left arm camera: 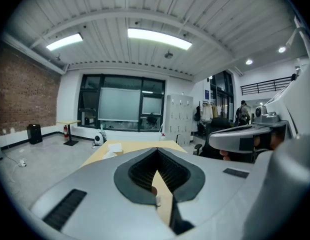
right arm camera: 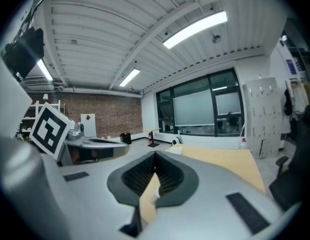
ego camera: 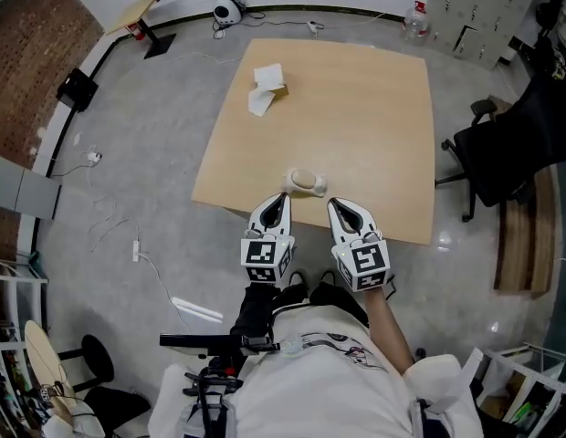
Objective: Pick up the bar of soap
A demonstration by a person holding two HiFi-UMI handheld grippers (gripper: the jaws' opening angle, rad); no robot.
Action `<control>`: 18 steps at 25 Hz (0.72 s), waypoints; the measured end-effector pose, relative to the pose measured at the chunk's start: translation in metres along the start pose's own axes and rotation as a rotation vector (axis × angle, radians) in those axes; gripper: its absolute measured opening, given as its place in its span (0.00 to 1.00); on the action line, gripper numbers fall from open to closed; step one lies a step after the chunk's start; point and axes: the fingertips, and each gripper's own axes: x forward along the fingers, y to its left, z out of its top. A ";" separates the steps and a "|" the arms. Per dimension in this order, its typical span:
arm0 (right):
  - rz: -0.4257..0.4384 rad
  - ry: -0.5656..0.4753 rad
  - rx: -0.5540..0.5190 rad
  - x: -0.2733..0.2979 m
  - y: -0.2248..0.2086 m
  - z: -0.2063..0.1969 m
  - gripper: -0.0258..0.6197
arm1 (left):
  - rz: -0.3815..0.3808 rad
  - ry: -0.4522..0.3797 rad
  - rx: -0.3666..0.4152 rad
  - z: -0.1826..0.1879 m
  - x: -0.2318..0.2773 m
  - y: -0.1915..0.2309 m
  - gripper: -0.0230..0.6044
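No words or numbers that I can read.
The cubes [ego camera: 267, 255] on my left tongs [ego camera: 281, 197] and right tongs [ego camera: 335, 204] carry only square black-and-white markers [ego camera: 366, 261]. A white board [right arm camera: 87, 126] on the brick wall [right arm camera: 112, 115] shows a red diamond, no letters.

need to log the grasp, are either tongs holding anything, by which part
Nothing held: left tongs and right tongs are shut, empty; soap lies on the table.

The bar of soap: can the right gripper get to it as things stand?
Probably yes: the bar of soap lies at the near edge of the table, just ahead of the right gripper, nothing between them, though its shut jaws must open first.
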 end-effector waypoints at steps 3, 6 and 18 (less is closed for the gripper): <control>0.005 0.037 0.005 0.012 -0.003 -0.010 0.05 | 0.001 0.035 -0.014 -0.008 0.011 0.006 0.04; 0.006 0.089 -0.001 0.026 -0.005 -0.028 0.05 | -0.005 0.073 -0.039 -0.023 0.023 0.015 0.04; 0.035 0.315 0.127 0.062 -0.005 -0.120 0.05 | -0.015 0.303 -0.090 -0.121 0.039 0.035 0.04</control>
